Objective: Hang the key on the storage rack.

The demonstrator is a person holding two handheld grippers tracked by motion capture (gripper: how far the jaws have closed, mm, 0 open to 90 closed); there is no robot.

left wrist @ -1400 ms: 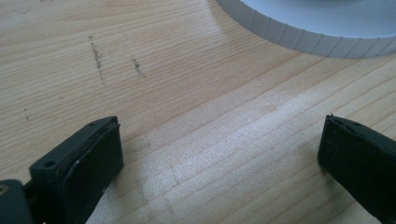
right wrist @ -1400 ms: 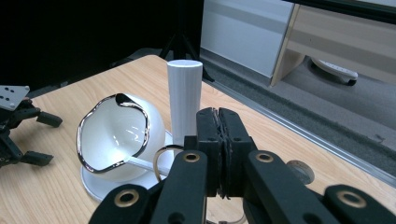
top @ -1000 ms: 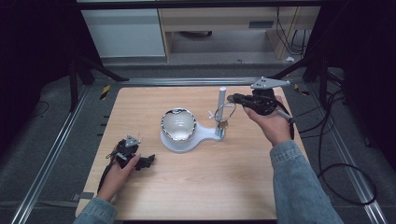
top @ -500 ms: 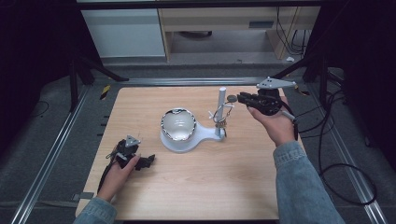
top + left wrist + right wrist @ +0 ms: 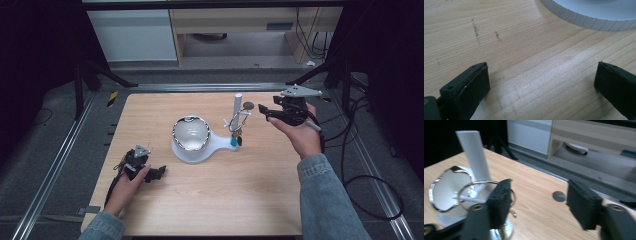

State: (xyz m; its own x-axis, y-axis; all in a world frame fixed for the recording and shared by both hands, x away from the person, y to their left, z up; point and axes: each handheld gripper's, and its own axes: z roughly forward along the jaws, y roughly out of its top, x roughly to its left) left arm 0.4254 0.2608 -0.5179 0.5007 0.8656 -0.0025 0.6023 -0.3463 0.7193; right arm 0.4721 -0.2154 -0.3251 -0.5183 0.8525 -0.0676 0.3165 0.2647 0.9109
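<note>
Silver key ring [image 5: 477, 185] hangs on the white stand's upright post [image 5: 237, 111] mid-table, just beside the right gripper [image 5: 264, 112], whose jaws have just been opening, now apart and empty; left gripper [image 5: 541, 82] rests released.

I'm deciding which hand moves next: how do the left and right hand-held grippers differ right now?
The left hand-held gripper lies low on the table, clear of the white stand; the right hand-held gripper is held up beside the stand's post. The left's jaws frame bare wood; the right's, which have just been opening, have the key ring hanging close by on the post's peg. Both are open and hold nothing.
</note>
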